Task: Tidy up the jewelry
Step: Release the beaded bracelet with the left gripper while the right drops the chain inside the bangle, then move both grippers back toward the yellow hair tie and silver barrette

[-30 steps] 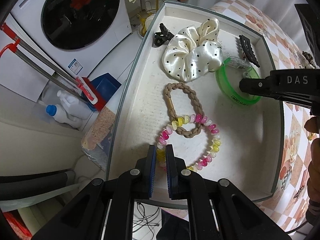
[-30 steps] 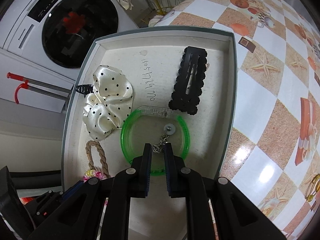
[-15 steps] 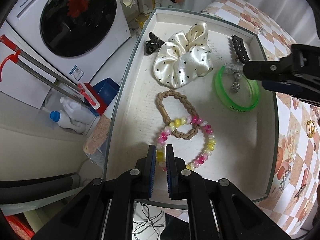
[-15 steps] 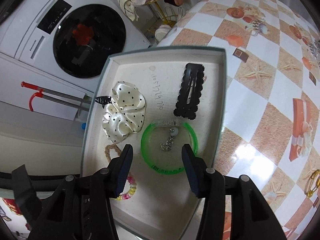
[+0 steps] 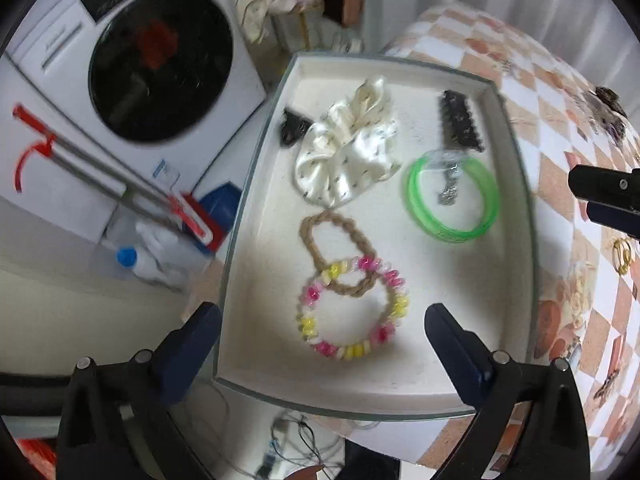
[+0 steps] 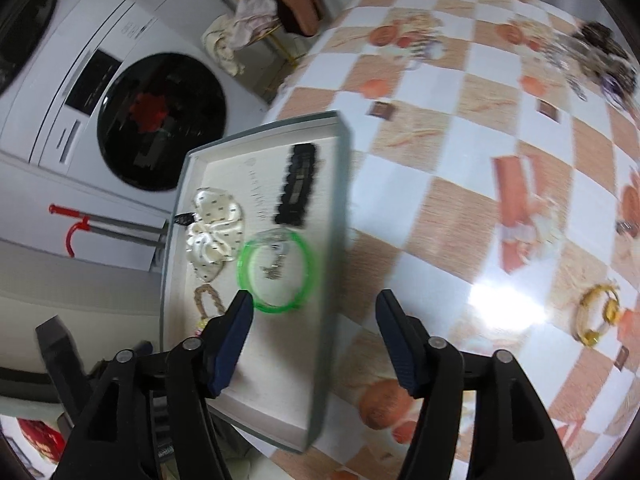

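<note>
A white tray (image 5: pixel 516 216) holds a pink-and-yellow bead bracelet (image 5: pixel 352 308), a braided tan hair tie (image 5: pixel 340 252), a cream dotted scrunchie (image 5: pixel 344 156), a green bangle (image 5: pixel 452 200) with a small silver charm (image 5: pixel 450 192) inside it, and a black hair clip (image 5: pixel 460 124). My left gripper (image 5: pixel 320 332) is open and empty above the tray's near end. My right gripper (image 6: pixel 316 324) is open and empty over the tray's right rim (image 6: pixel 336 240). A gold earring (image 6: pixel 598 314) lies on the checkered table.
The checkered tablecloth (image 6: pixel 460 160) carries more jewelry at the far right (image 6: pixel 600 52). A washing machine (image 5: pixel 160 64) stands left of the table, with a mop handle (image 5: pixel 100 172) and bottles (image 5: pixel 152 260) on the floor.
Both grippers opened wide. The left let go of the bead bracelet and drew back. The right released the charm inside the green bangle and moved back to the right, over the tray rim.
</note>
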`<state>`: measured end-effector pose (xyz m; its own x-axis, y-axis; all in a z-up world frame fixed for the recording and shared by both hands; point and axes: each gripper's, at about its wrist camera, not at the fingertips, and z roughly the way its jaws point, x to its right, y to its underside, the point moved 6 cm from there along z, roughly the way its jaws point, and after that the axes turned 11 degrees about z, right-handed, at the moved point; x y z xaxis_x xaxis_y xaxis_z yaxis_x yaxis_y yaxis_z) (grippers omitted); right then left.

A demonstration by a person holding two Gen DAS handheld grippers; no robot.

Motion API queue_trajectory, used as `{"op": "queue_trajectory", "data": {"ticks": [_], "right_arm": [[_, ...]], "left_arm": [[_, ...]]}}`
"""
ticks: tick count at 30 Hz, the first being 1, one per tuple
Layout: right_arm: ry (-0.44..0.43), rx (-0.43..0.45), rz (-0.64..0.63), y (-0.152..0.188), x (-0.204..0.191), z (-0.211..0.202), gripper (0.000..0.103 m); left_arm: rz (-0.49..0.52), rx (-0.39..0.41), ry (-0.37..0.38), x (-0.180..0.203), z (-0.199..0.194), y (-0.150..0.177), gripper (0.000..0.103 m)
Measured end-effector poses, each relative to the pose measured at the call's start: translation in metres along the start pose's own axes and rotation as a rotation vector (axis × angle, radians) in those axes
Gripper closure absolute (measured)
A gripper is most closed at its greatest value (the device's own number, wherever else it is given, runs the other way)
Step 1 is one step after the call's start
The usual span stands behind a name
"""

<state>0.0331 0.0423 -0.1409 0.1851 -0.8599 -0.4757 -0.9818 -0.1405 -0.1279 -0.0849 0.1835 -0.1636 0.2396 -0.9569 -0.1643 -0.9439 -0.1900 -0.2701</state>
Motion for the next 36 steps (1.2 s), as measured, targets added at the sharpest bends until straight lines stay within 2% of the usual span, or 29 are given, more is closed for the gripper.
{"op": "queue_trajectory", "data": {"ticks": [7, 8, 9, 17, 27, 36], "right_arm": [[0.041, 0.045, 0.095, 0.004, 0.053, -0.028, 0.031], [0.052, 0.052, 0.114, 0.004, 0.062, -0.033, 0.021], [0.06, 0.062, 0.133, 0.005, 0.072, -0.037, 0.018], [0.127, 0.118, 0.265, 0.022, 0.143, -0.078, 0.018], [0.233, 0.143, 0.422, 0.081, 0.215, -0.109, 0.018], [0.254, 0.102, 0.565, 0.136, 0.229, -0.1, 0.018]], "left_arm": [[0.081, 0.027, 0.012, 0.028, -0.014, -0.016, 0.0], [0.097, 0.036, 0.023, 0.035, -0.017, -0.021, 0.0], [0.107, 0.042, 0.029, 0.04, -0.02, -0.024, 0.0], [0.217, 0.092, 0.115, 0.098, -0.037, -0.049, 0.0], [0.375, 0.114, 0.204, 0.177, -0.042, -0.067, 0.0], [0.477, 0.101, 0.282, 0.235, -0.034, -0.079, 0.0]]}}
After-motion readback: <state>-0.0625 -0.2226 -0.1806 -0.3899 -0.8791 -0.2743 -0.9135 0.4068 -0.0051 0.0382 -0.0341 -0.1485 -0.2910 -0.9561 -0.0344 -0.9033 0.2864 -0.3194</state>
